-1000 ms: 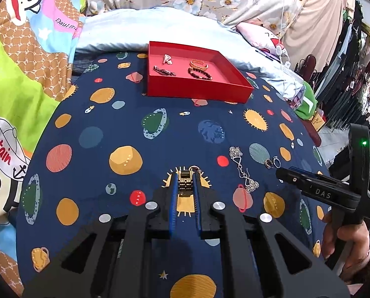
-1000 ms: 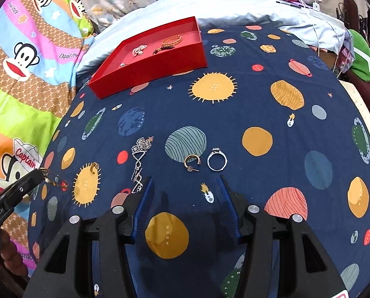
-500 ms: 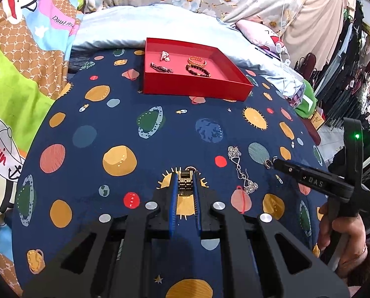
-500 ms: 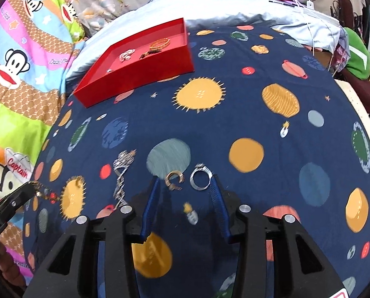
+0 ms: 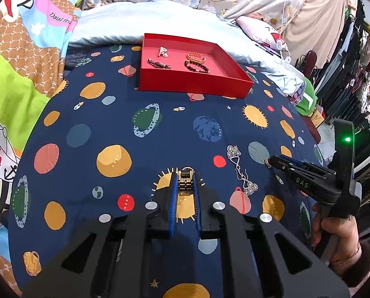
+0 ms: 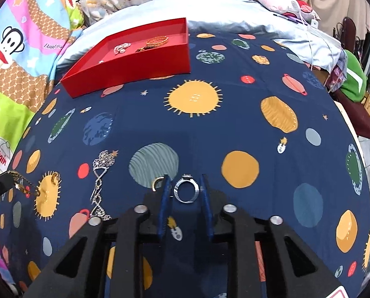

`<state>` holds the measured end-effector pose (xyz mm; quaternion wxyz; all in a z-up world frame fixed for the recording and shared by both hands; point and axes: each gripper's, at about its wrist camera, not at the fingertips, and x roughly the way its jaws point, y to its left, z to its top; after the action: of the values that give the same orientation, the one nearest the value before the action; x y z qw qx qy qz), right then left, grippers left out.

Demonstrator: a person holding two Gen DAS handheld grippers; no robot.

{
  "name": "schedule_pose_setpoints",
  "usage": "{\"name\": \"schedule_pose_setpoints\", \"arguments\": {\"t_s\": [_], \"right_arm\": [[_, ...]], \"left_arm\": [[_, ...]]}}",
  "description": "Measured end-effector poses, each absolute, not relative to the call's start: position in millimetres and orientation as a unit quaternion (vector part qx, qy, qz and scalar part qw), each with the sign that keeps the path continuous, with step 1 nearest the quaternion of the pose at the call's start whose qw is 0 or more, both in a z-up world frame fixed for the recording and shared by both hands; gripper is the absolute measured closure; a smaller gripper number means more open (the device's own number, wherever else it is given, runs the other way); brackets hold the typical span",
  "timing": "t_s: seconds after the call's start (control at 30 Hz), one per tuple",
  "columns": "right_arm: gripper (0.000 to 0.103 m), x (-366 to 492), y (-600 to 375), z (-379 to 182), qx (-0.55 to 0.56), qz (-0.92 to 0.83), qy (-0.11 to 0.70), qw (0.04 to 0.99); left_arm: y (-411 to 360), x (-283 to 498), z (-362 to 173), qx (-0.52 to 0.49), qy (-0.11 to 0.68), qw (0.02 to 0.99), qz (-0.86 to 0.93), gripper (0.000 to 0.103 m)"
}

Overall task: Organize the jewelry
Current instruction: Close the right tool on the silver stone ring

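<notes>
My left gripper [image 5: 186, 182] is shut on a gold link bracelet [image 5: 186, 177] low over the navy planet-print cloth; from the right wrist view it shows at the far left [image 6: 1, 188] with the gold chain [image 6: 23, 189] trailing from it. My right gripper [image 6: 186, 193] is closing around a silver ring [image 6: 186, 191], and its blue pads [image 6: 167, 193] reach the ring's two sides. A small gold ring [image 6: 157, 181] lies just outside the left finger. A silver necklace [image 6: 99, 186] lies further left. The red tray [image 6: 135, 74] at the back holds bracelets [image 5: 196, 60].
The cloth covers a bed, with a cartoon-print quilt [image 5: 16, 87] at the left and a pale blue pillow [image 5: 160, 22] behind the tray. A person's hand [image 5: 334, 233] holds the right gripper's handle. Clothes and boxes crowd the right edge [image 6: 353, 79].
The right gripper moved forward over the two rings and narrowed its jaws around the silver ring. The left gripper stayed in place, still closed on the gold bracelet.
</notes>
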<state>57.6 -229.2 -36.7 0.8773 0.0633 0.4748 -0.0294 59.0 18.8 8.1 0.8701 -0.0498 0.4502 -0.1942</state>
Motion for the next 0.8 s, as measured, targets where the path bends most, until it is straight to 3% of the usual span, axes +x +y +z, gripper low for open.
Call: {"name": "schedule_pose_setpoints", "arguments": {"t_s": [0.8], "right_arm": [[0.084, 44, -237, -37, 0.062, -0.036, 0.488, 0.870]], "left_arm": [[17, 60, 11, -0.050, 0.450, 0.869, -0.202, 0.092]]}}
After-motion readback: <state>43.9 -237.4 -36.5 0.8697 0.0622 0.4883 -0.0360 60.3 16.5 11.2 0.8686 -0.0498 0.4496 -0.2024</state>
